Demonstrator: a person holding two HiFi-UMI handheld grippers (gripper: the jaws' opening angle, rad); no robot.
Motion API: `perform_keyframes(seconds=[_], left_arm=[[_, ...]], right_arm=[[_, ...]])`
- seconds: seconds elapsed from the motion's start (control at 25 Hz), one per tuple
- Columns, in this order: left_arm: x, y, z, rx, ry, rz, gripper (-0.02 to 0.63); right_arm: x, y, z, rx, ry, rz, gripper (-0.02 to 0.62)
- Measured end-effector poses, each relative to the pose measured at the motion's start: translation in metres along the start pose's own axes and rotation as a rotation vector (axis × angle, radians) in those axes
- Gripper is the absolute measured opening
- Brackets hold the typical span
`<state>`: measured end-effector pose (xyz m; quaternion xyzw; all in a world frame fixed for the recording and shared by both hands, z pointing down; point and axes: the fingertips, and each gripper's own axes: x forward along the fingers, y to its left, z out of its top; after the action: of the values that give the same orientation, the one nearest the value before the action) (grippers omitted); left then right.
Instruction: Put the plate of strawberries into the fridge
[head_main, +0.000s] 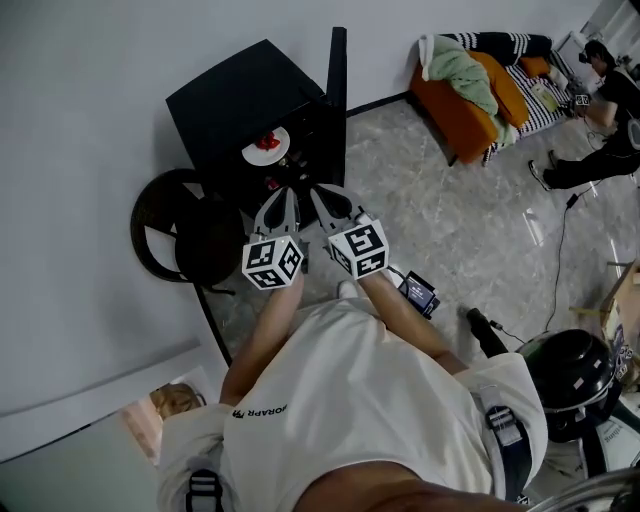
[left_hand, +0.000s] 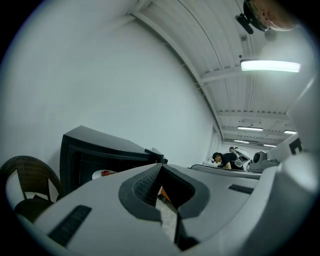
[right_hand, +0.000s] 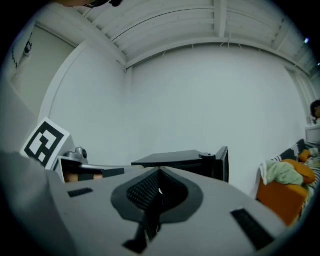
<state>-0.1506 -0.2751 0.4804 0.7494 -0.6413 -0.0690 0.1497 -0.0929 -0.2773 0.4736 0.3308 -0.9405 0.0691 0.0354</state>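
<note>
Pointing at the black fridge (head_main: 235, 95), the left gripper (head_main: 288, 195) and right gripper (head_main: 322, 195) sit side by side, each with jaws pressed together on nothing. Just beyond them, the plate (head_main: 266, 150) of strawberries (head_main: 267, 140) rests on a shelf inside the fridge, whose door (head_main: 337, 70) stands wide open. A dark chair (head_main: 180, 235) stands beside the fridge.

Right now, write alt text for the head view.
A plate of strawberries sits inside a black fridge with its door open. A person in a white shirt holds the left gripper and right gripper, both shut and empty, side by side before it. A dark chair stands left, an orange sofa far right.
</note>
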Motion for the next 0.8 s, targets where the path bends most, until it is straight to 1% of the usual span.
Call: perform_keyframes(seconds=[0.32,0.6,0.8], left_arm=[[-0.032,-0.035,0.023,0.114,-0.057,-0.005,0.002],[-0.015,-0.034,0.016,0.172,-0.045,0.016,0.002],[-0.004,-0.031,0.008,0.201,-0.032,0.032,0.002]], right_arm=[[-0.024,0.016,0.016,-0.019,-0.026,-0.015,0.014],[-0.014,-0.001,0.011,-0.001,-0.031,-0.020,0.014],[-0.006,-0.009,0.006,-0.012,-0.040,-0.016,0.012]])
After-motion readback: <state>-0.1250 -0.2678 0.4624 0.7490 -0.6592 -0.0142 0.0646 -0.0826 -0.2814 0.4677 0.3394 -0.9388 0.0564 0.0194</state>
